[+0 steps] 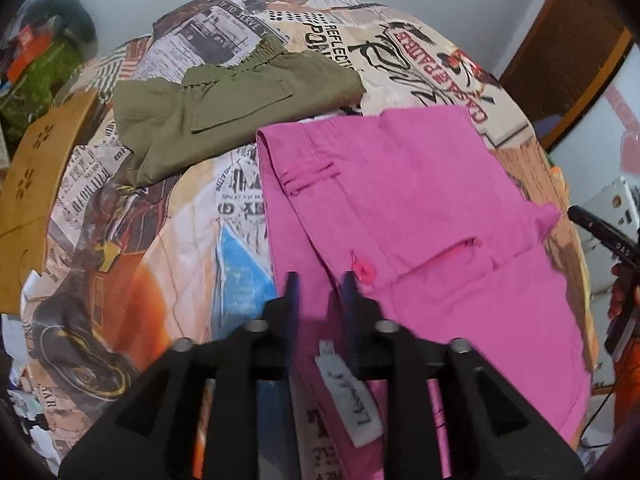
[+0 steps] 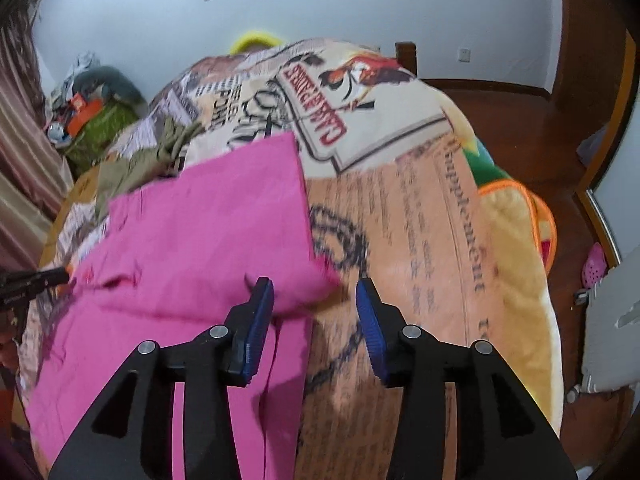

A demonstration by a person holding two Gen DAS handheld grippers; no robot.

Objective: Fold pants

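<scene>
Your right gripper (image 2: 315, 292) hangs over the pink pants (image 2: 208, 216), its blue-padded jaws apart and gripping nothing; the left pad (image 2: 260, 312) sits over the folded cloth's near edge, the right one over bare bedspread (image 2: 420, 220). The pants lie doubled on the newspaper-print cover. Olive pants (image 2: 140, 164) rest beyond them. Your left gripper (image 2: 44, 278) pokes in at the left edge.
</scene>
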